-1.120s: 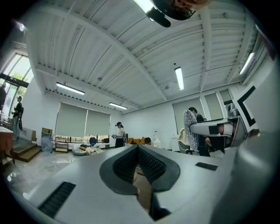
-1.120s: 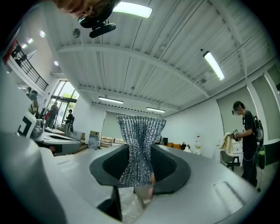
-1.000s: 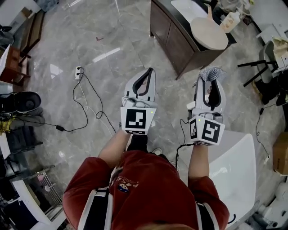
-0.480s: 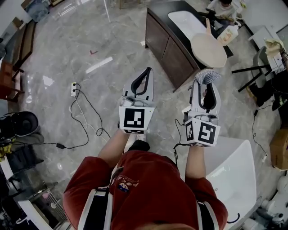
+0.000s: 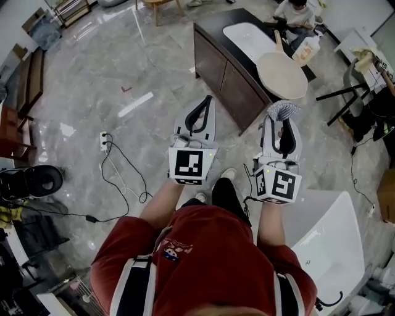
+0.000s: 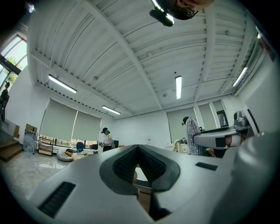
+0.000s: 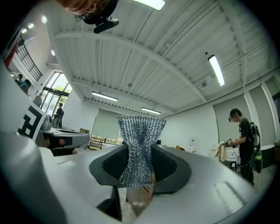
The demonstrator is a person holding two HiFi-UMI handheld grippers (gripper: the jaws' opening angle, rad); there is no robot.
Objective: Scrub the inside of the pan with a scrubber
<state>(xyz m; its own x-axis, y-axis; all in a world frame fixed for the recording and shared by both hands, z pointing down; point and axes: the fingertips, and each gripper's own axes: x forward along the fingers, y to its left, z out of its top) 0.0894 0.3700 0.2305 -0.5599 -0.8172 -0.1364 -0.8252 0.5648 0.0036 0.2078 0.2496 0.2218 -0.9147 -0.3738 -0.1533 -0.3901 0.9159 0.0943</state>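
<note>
A pale round pan (image 5: 282, 75) with a wooden handle lies on the dark counter (image 5: 225, 65) ahead of me, beside a white sink (image 5: 250, 36). My right gripper (image 5: 281, 118) is shut on a silvery mesh scrubber (image 5: 283, 110), which sticks out past the fingertips. In the right gripper view the scrubber (image 7: 139, 146) stands upright, pinched at its waist by that gripper (image 7: 140, 162). My left gripper (image 5: 205, 100) is held level beside it, shut with nothing in it; its tips meet in the left gripper view (image 6: 138, 148). Both grippers are in the air, short of the counter.
A power strip with black cables (image 5: 105, 141) lies on the grey marble floor at left. A white glossy tub (image 5: 324, 237) stands at lower right. A seated person (image 5: 296, 11) is behind the counter, and black chair legs (image 5: 342, 92) stand to its right.
The counter and pan have come nearer and lower in the head view as I walk toward them. Both grippers keep their pose, the right still holding the scrubber.
</note>
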